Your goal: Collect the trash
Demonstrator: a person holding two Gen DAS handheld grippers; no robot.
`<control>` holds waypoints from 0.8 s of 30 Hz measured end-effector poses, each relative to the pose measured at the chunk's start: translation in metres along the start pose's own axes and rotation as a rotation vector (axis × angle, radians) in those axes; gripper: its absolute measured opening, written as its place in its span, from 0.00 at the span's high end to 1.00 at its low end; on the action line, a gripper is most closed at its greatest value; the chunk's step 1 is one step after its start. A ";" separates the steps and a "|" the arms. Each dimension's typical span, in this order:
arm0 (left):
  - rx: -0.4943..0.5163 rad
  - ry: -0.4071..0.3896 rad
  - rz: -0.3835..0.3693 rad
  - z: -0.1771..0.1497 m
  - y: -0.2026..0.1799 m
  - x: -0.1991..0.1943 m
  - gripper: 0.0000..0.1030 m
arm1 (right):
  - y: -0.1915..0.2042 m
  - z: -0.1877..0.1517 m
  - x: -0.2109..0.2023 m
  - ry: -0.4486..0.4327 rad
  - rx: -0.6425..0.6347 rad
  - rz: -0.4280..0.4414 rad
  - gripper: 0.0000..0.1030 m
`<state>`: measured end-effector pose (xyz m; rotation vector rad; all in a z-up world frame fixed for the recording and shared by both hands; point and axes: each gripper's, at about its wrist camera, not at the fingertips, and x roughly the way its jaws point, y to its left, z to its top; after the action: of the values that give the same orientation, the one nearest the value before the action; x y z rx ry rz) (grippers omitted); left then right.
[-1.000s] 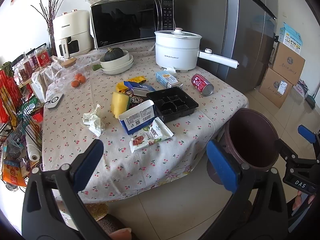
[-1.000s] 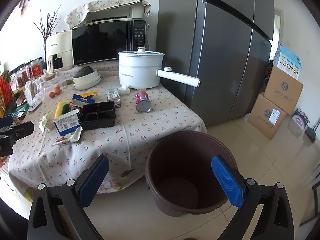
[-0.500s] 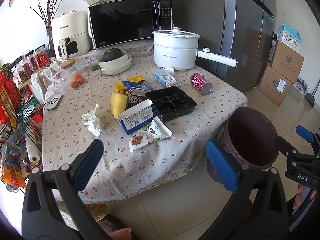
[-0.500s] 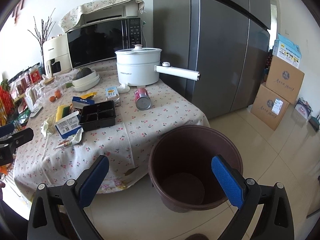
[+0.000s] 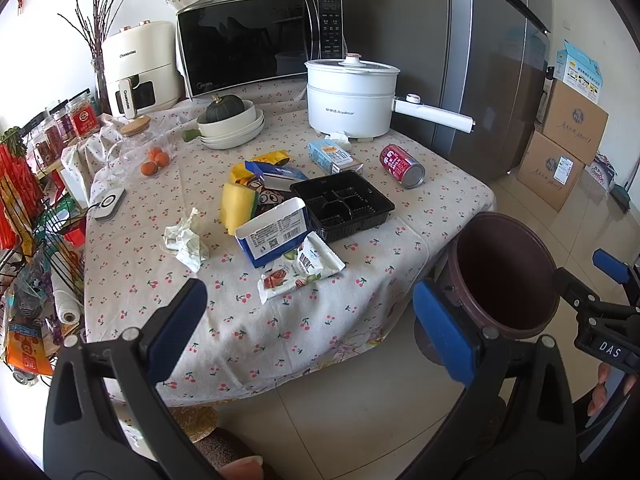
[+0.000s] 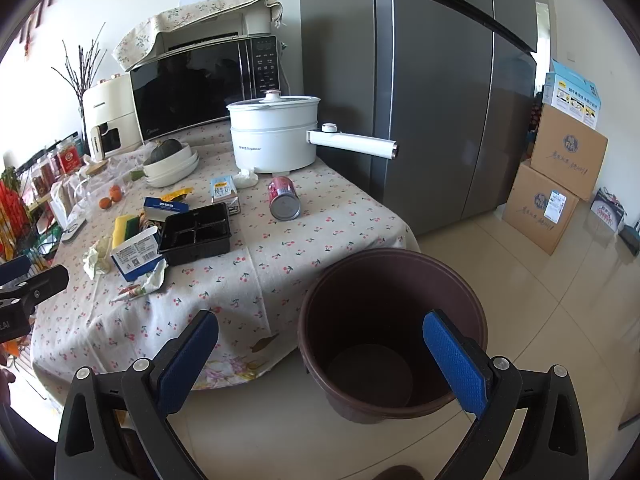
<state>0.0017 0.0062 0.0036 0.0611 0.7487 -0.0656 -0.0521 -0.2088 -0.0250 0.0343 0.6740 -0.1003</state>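
Trash lies on the cherry-print table (image 5: 132, 280): a snack wrapper (image 5: 300, 272), a blue-white carton (image 5: 276, 232), a black plastic tray (image 5: 342, 204), crumpled paper (image 5: 186, 240), a red can (image 5: 402, 166), a small milk carton (image 5: 334, 156) and a yellow sponge (image 5: 236, 208). An empty brown bin (image 6: 392, 328) stands on the floor at the table's right corner. My left gripper (image 5: 310, 320) is open and empty above the table's front edge. My right gripper (image 6: 320, 356) is open and empty, over the bin's near side.
A white electric pot (image 5: 350, 100), a microwave (image 5: 260, 40), an air fryer (image 5: 138, 68), bowls with a squash (image 5: 232, 124) and oranges (image 5: 154, 160) stand at the back. A fridge (image 6: 440, 92) and cardboard boxes (image 6: 560, 184) are on the right. A wire rack (image 5: 28, 220) is left.
Both grippers have moved slightly closer to the table and bin; the scene shifts a little lower in the views. Both stay open. Nothing on the table has moved.
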 end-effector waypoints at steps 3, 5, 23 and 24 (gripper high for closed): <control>0.001 0.000 0.000 0.000 0.000 0.000 0.01 | 0.000 0.000 0.000 0.000 0.000 0.001 0.00; 0.001 0.000 0.001 0.000 0.000 0.000 0.01 | 0.000 0.000 0.000 0.000 0.000 0.000 0.00; 0.005 -0.007 0.004 -0.003 0.001 -0.001 0.01 | -0.002 -0.002 0.001 0.000 0.000 -0.010 0.00; 0.007 -0.007 0.003 -0.003 0.002 -0.001 0.01 | -0.002 -0.003 0.001 0.000 0.001 -0.012 0.00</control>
<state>-0.0013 0.0081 0.0024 0.0689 0.7412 -0.0653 -0.0529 -0.2108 -0.0279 0.0314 0.6739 -0.1118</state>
